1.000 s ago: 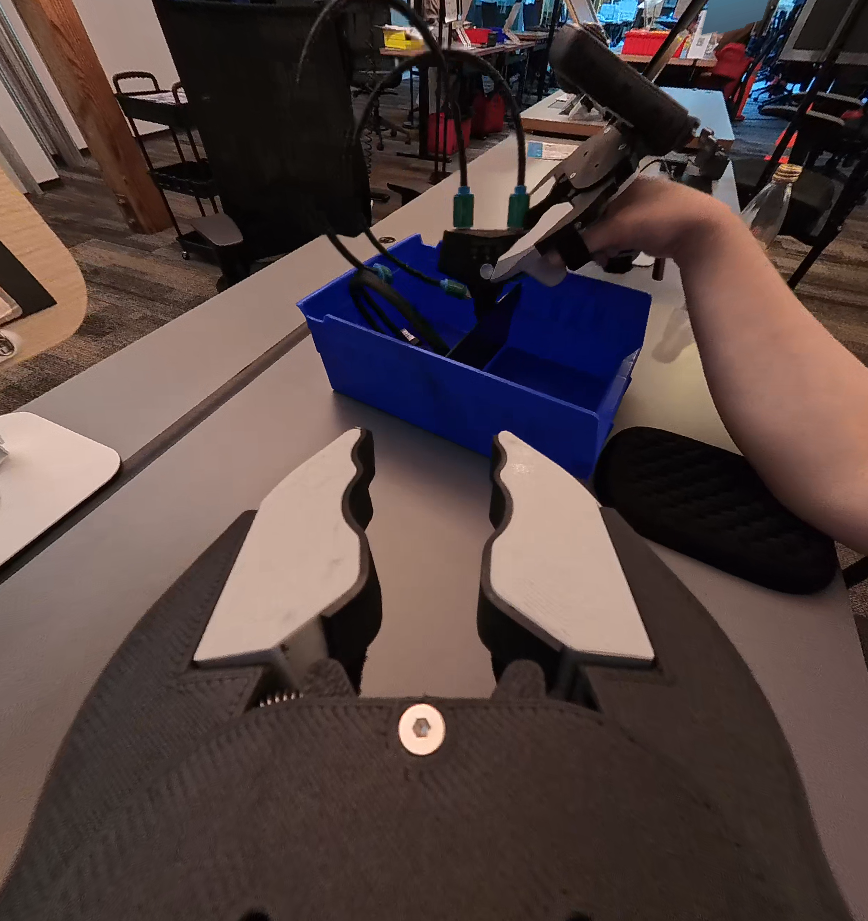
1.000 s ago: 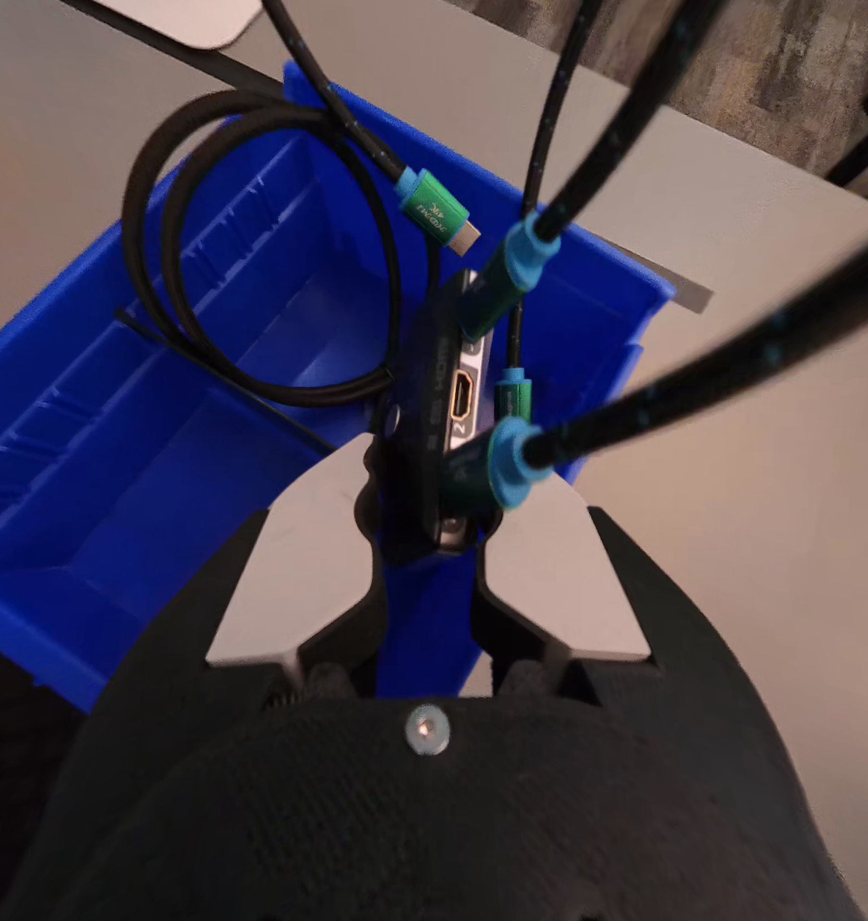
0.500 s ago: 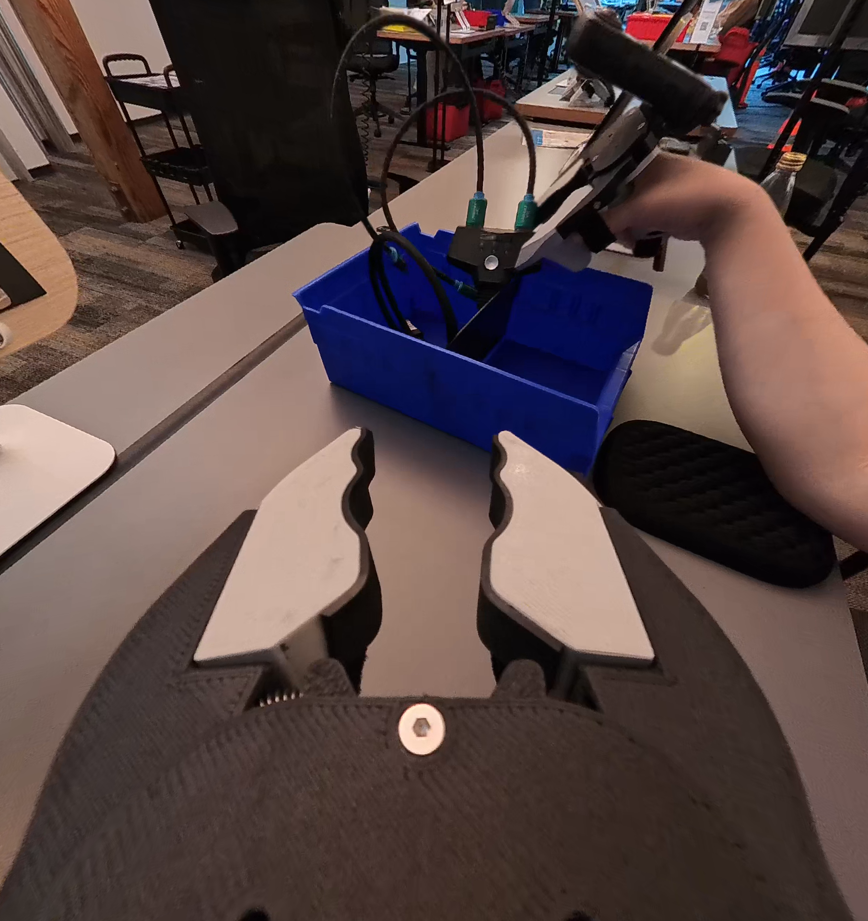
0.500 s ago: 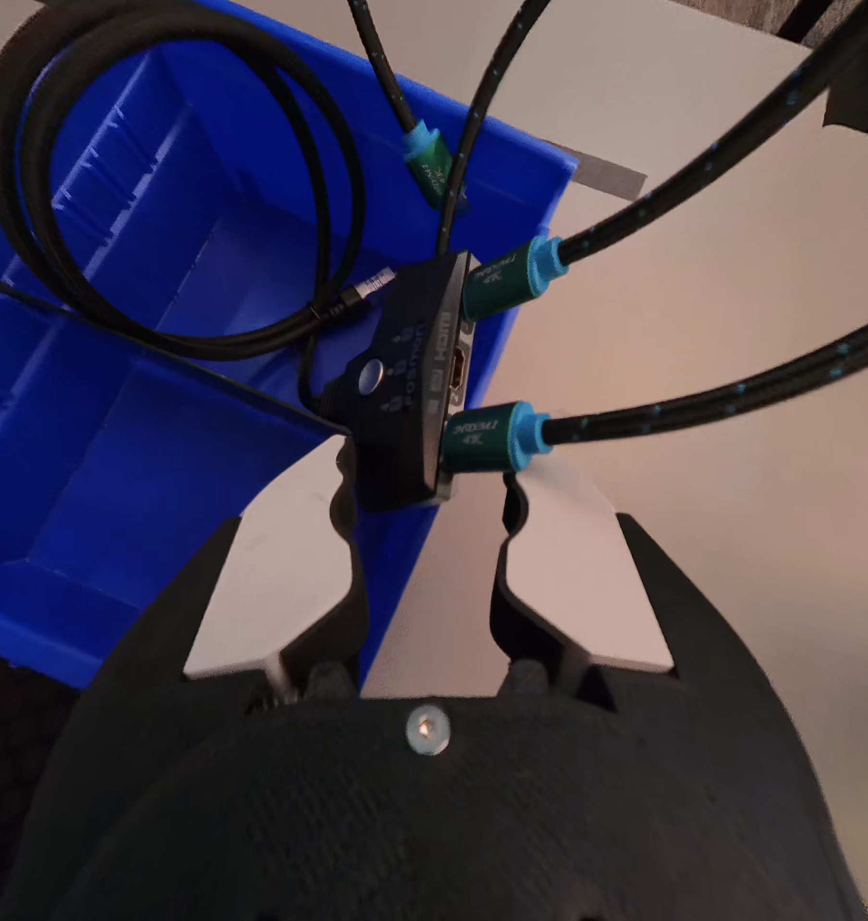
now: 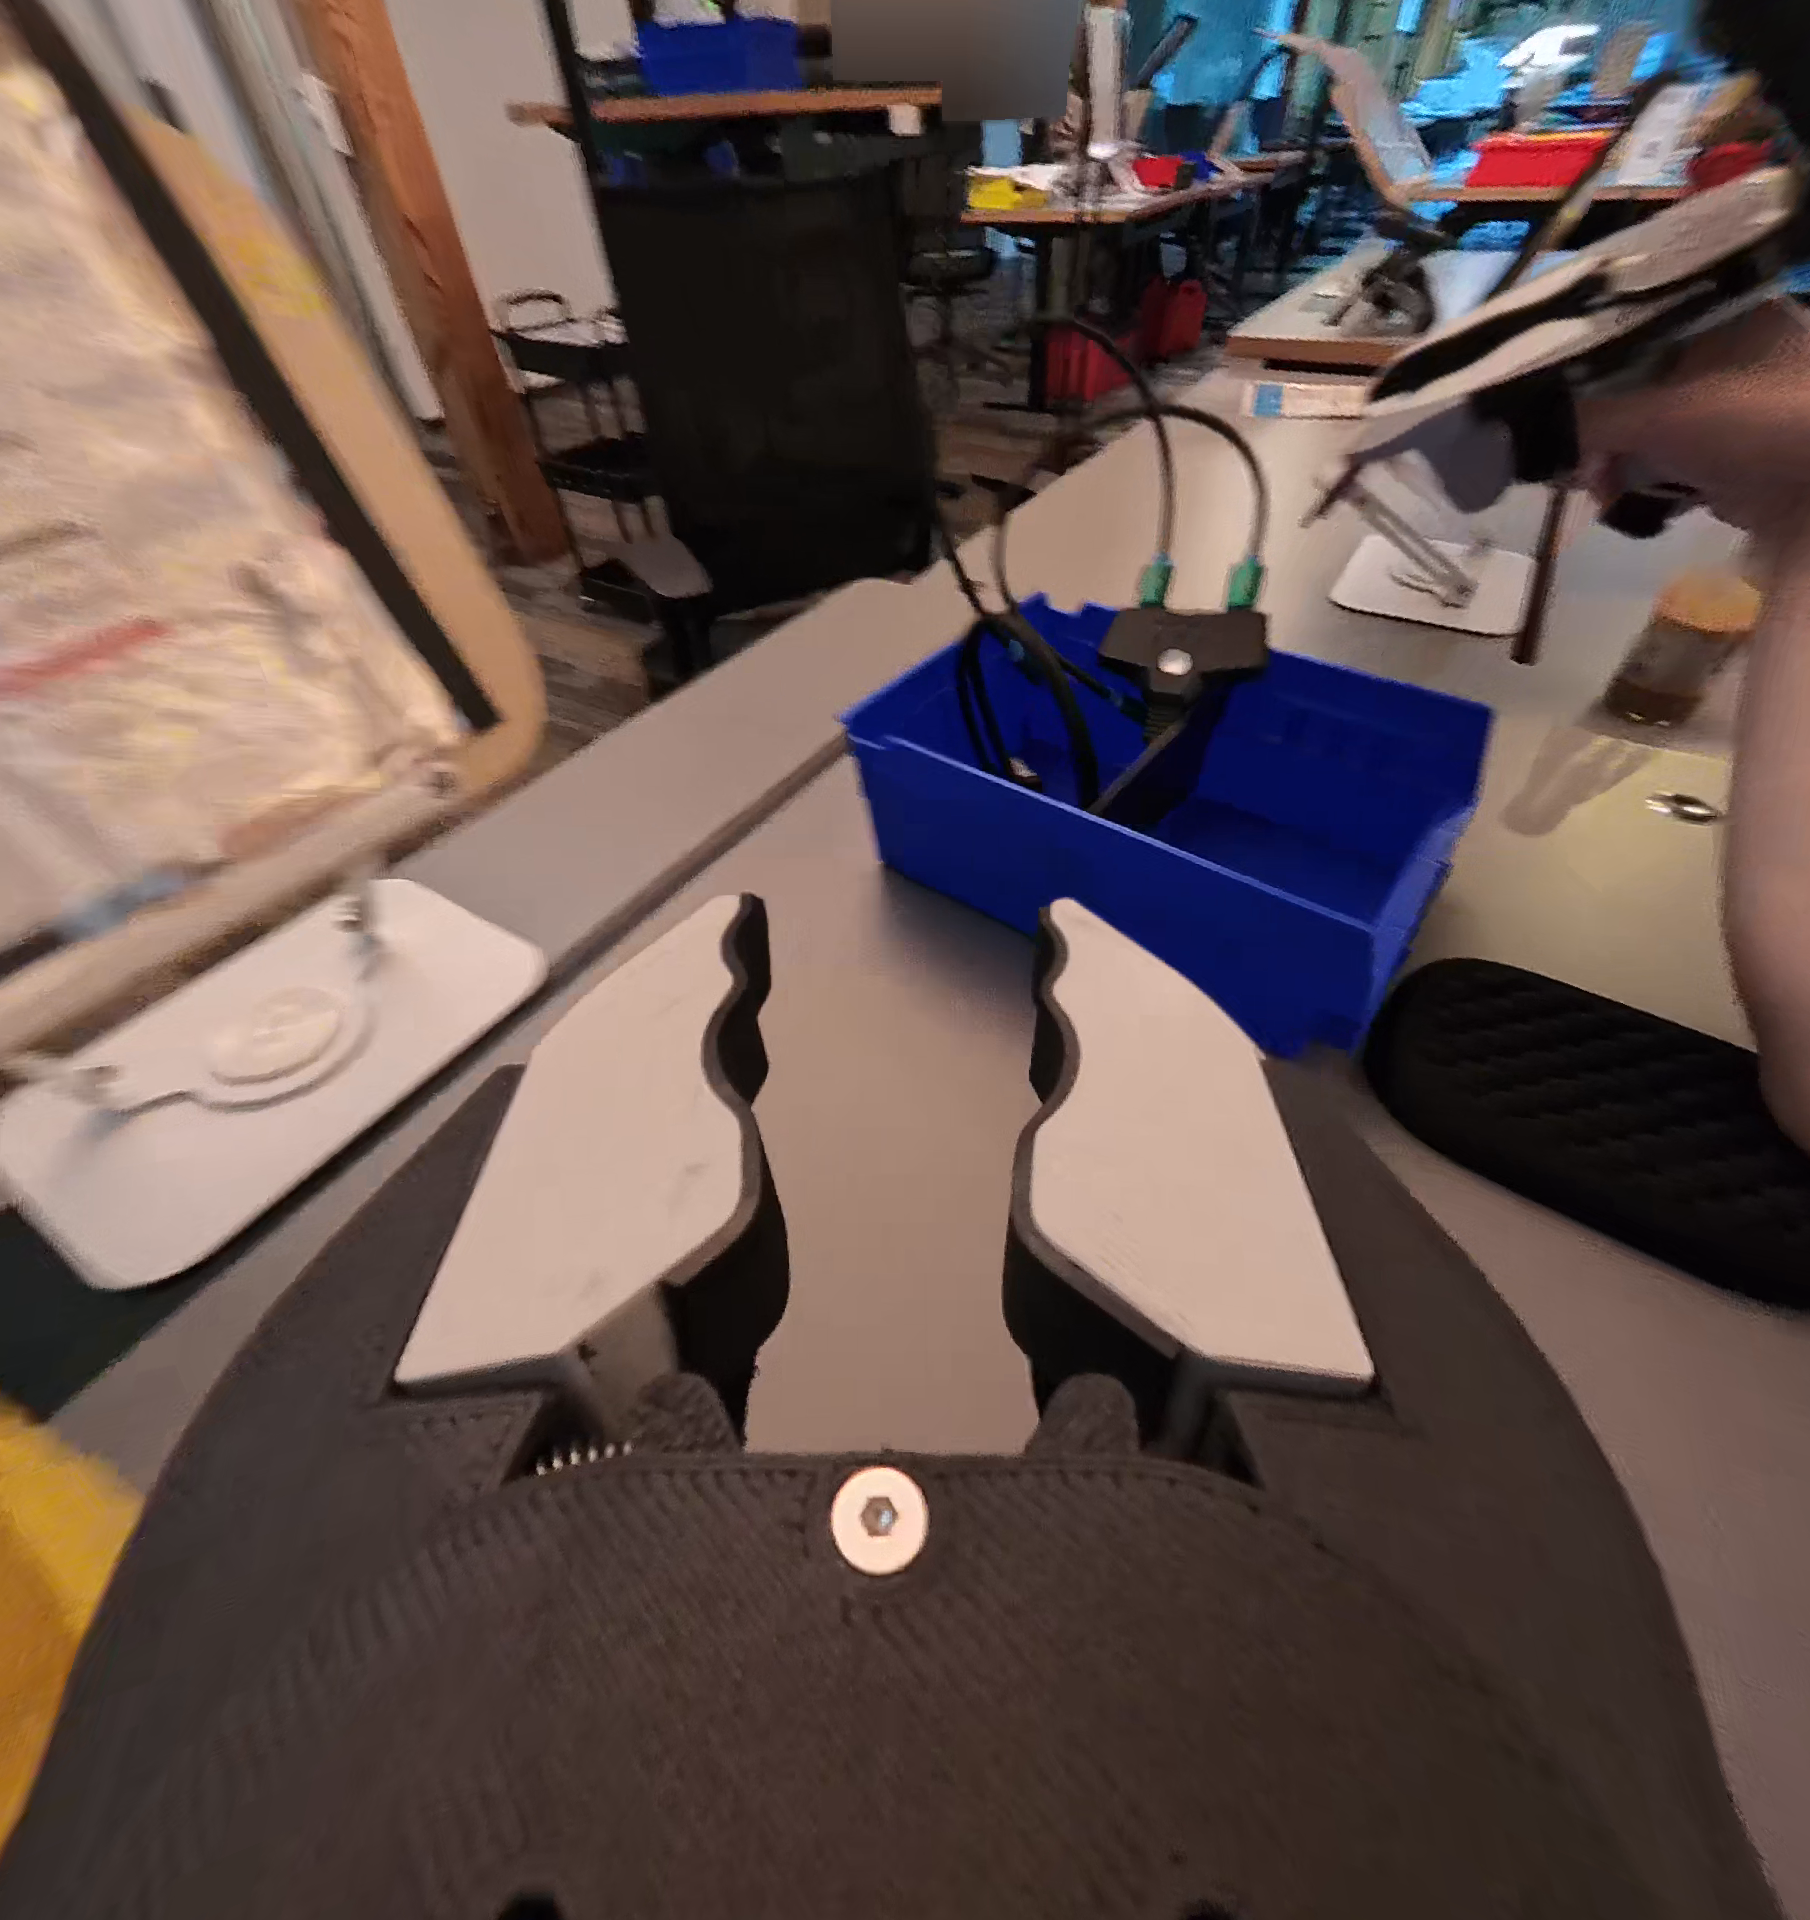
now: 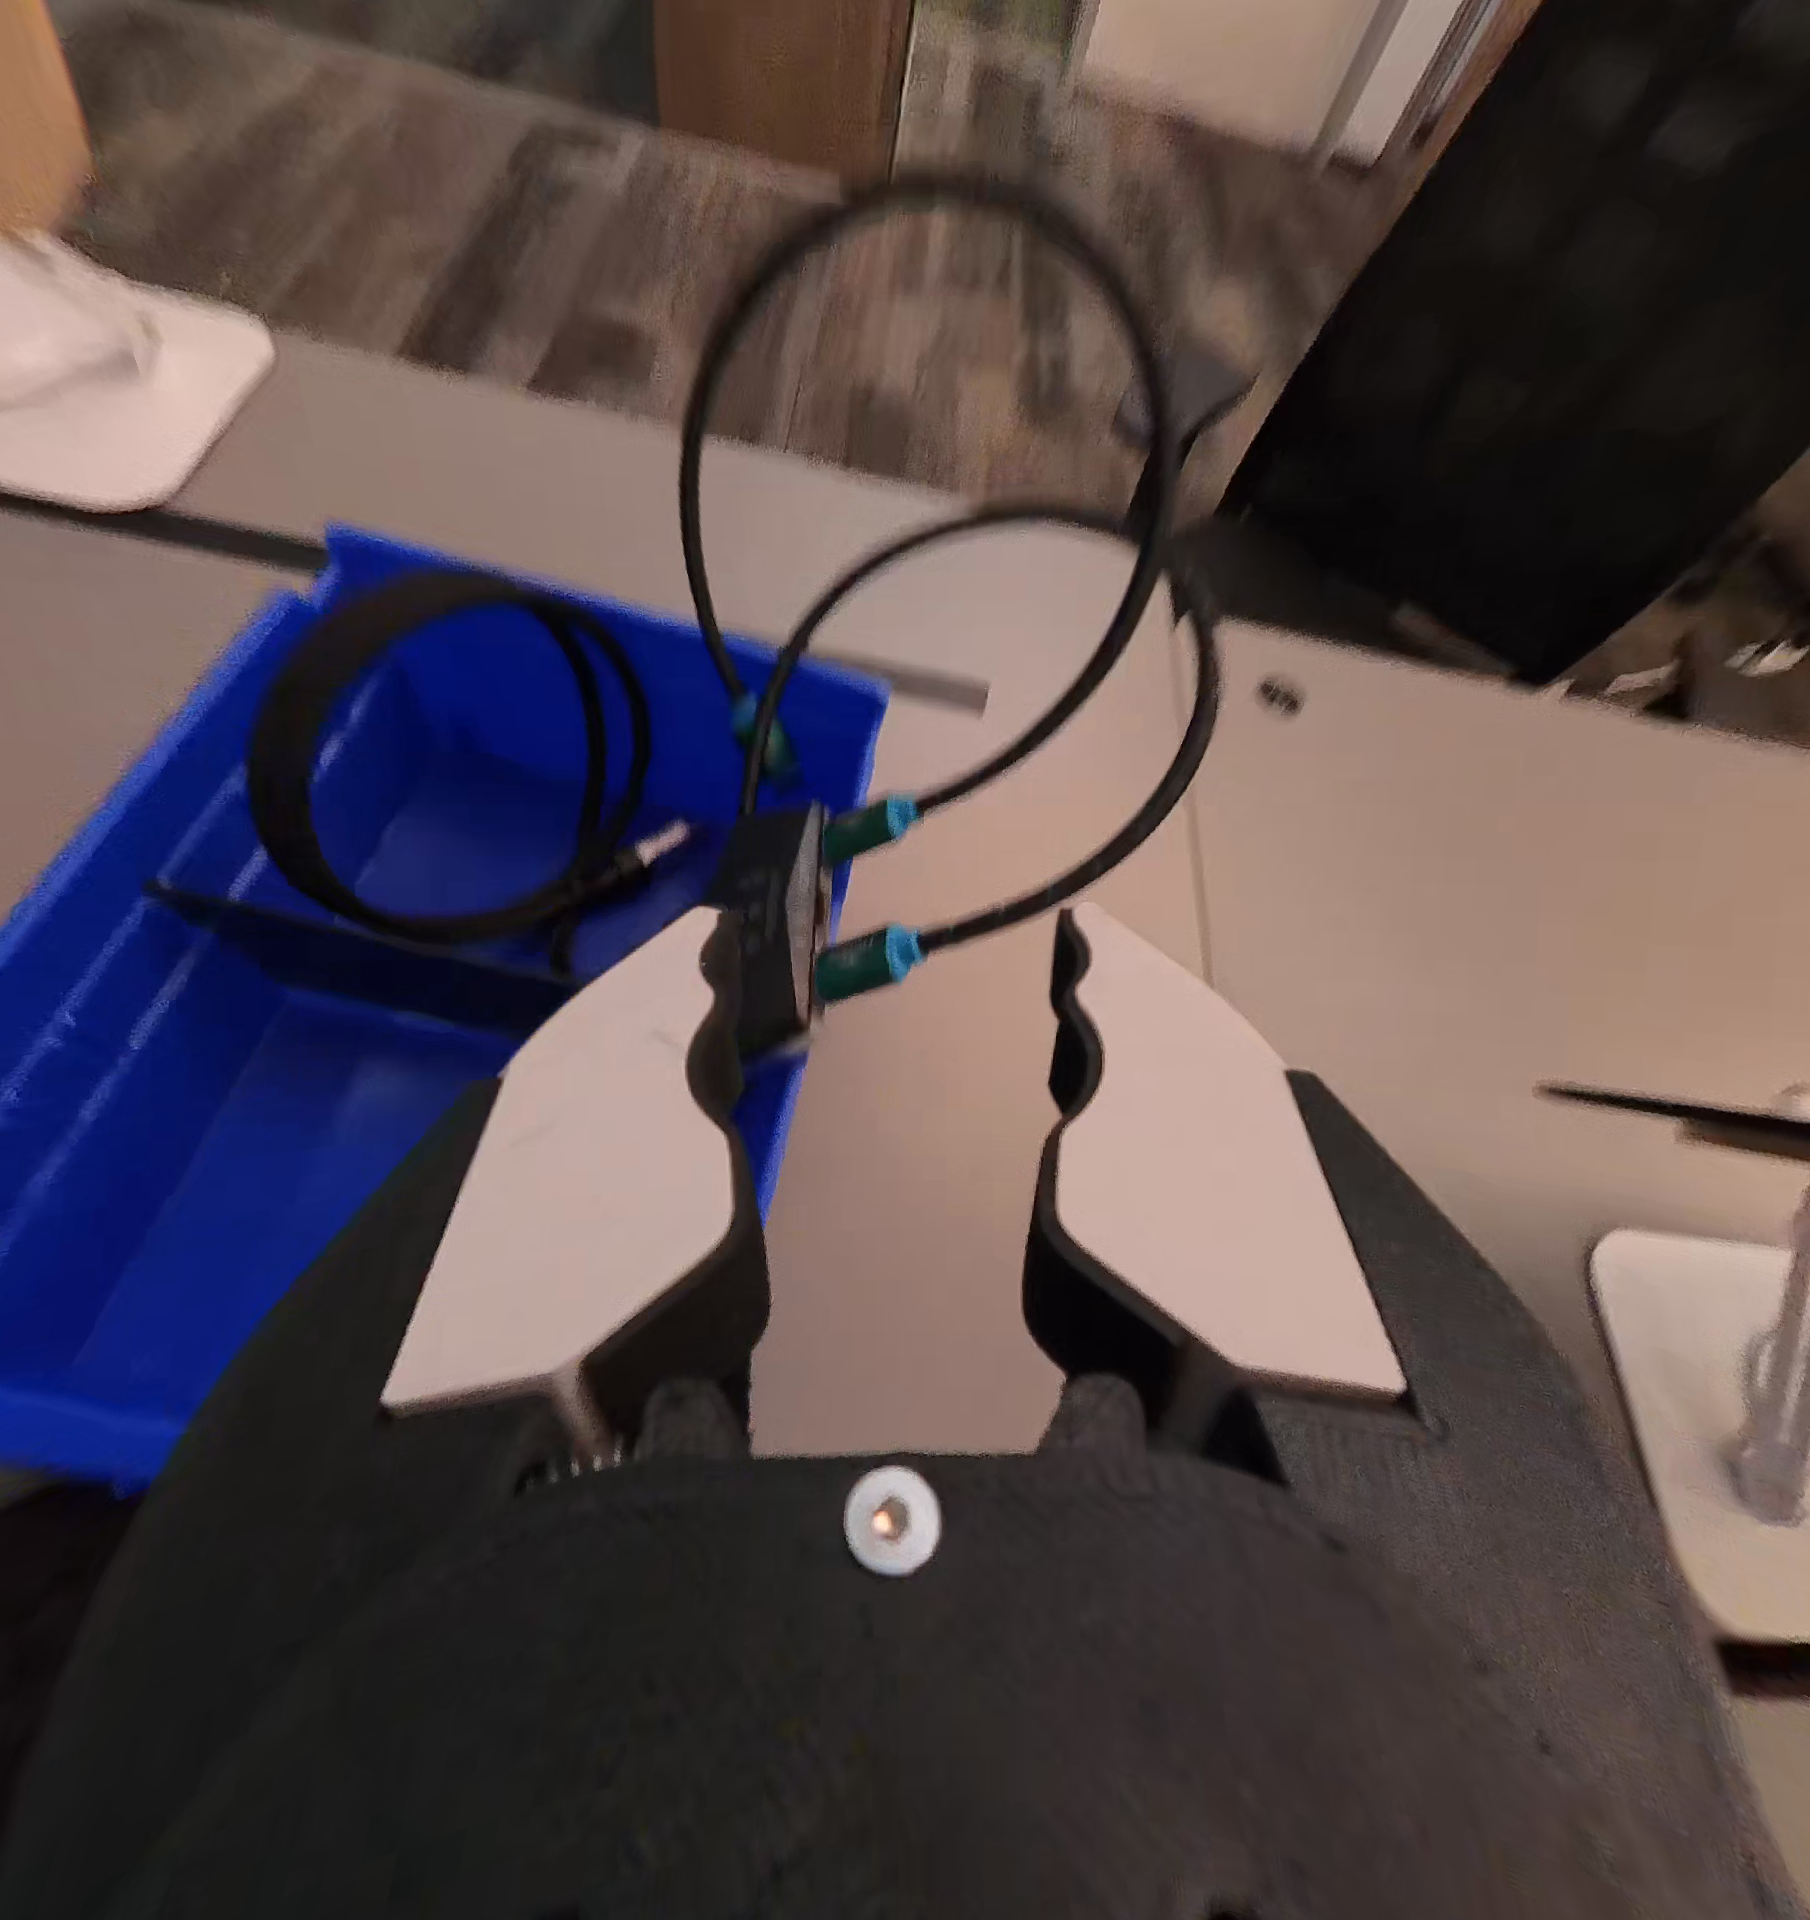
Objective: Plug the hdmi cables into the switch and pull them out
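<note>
Work surface: a grey table [image 5: 589, 831] in an open office, with patterned carpet, a timber post [image 5: 413, 270] and further desks carrying red bins in the background; both views are partly motion-blurred. Around the work area: a tilted board on a white stand base [image 5: 257, 1070] at the left of the left wrist view; a black quilted pad [image 5: 1607, 1122] just beside the near right corner of the bin; a bottle [image 5: 1680, 649] behind it; a dark chair back [image 5: 766, 384] beyond the far table edge.

Container: a blue bin [image 5: 1140, 894], divided by a black partition [image 6: 361, 951]; the far compartment holds a coiled black cable [image 6: 444, 758], the near compartment appears bare.

Task items: the black switch [image 5: 1181, 639] sits at the bin's far rim above the partition; two hdmi cables [image 6: 994, 582] with green plugs are seated in its outer ports and arch upward in loops.

Left gripper [image 5: 896, 925]: fingers spread, holding nothing, low over the table in front of the bin. Right gripper [image 6: 885, 930]: fingers spread, empty; its left finger lies beside the switch in its own view, contact not discernible; in the left wrist view it appears raised, well above and right of the switch.
</note>
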Demonstrator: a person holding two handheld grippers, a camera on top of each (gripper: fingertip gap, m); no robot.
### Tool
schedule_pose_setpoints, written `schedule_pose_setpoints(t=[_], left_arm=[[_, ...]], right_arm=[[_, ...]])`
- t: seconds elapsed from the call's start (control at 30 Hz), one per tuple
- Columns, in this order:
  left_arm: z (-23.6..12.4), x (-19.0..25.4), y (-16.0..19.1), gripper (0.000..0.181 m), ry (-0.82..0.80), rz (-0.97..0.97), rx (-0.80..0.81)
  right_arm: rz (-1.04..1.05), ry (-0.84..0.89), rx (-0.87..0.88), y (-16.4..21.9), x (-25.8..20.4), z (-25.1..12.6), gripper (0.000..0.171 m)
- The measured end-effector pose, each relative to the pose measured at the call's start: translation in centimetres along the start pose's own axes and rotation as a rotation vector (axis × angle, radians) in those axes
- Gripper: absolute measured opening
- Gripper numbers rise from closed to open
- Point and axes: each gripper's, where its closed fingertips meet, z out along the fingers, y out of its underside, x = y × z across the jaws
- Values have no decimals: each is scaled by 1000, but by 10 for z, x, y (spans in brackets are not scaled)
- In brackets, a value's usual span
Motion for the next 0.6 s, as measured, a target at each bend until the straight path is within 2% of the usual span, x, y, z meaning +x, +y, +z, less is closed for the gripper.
schedule_pose_setpoints(t=[0.17,0.23,0.3,0.47,0.53,0.6], left_arm=[[-86,-77,-16,66,-295,16,-21],[-120,-110,-5,74,-424,35,-74],[-143,-127,16,81,-447,46,-155],[-168,-150,76,73,-381,94,-333],[-173,-159,107,58,-367,61,-441],[-177,-170,135,56,-376,35,-549]], right_arm=[[-55,41,377,-75,-21,-43,59],[-65,35,498,-96,-34,-58,57],[-93,16,572,-109,-49,-66,54],[-184,10,544,-114,-74,-56,52],[-211,0,509,-111,-82,-47,52],[-228,-7,485,-110,-87,-40,52]])
